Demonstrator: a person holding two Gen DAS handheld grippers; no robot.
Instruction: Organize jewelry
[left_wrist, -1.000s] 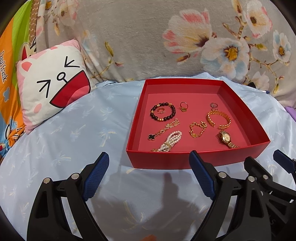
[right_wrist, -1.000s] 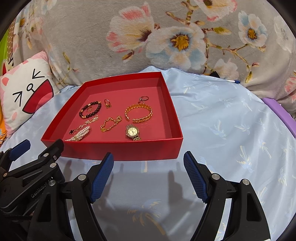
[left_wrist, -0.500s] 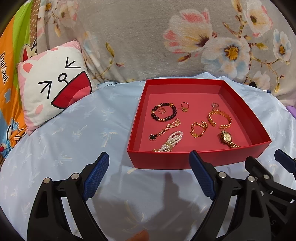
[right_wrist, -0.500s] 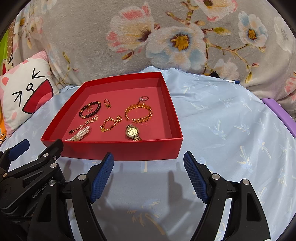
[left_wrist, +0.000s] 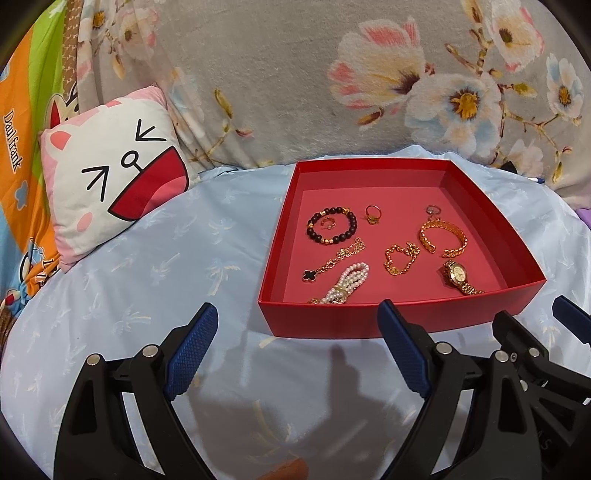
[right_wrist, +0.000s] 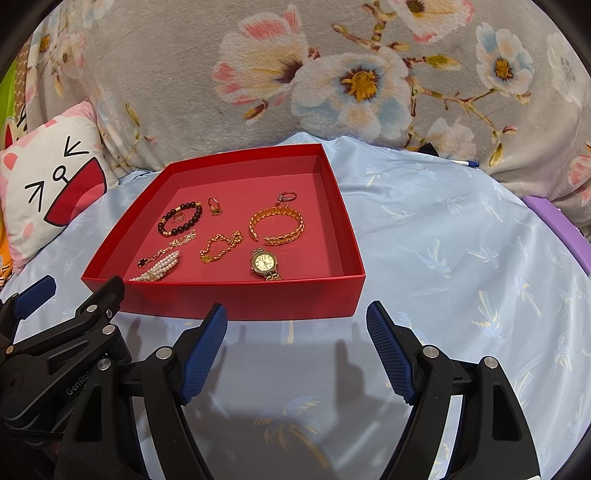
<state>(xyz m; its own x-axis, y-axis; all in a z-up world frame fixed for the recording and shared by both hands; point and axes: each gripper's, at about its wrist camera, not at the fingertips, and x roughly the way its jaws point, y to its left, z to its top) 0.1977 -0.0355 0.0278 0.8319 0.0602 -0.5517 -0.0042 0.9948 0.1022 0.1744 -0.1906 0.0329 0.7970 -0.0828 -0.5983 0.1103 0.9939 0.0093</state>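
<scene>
A red tray (left_wrist: 332, 321) (right_wrist: 258, 299) sits on a pale blue bedsheet, holding several pieces of jewelry. Inside lie a dark bead bracelet (left_wrist: 332, 226) (right_wrist: 180, 219), a gold cuff bracelet (left_wrist: 443, 238) (right_wrist: 277, 226), a gold watch (left_wrist: 458, 277) (right_wrist: 265, 263), a pearl bracelet (left_wrist: 345, 284) (right_wrist: 160, 266), a gold chain (left_wrist: 400, 254) (right_wrist: 221, 245), a clover necklace (left_wrist: 328, 264) and small rings (left_wrist: 371, 213). My left gripper (left_wrist: 297, 349) hovers open just short of the tray's near wall, nothing between its fingers. My right gripper (right_wrist: 295, 347) is open too, beside it.
A cat-face cushion (left_wrist: 114, 188) (right_wrist: 48, 184) leans at the left against a grey floral blanket (left_wrist: 332, 74). A purple object (right_wrist: 557, 229) lies at the sheet's right edge, and a pen (right_wrist: 466, 162) rests near the blanket. Bare sheet stretches right of the tray.
</scene>
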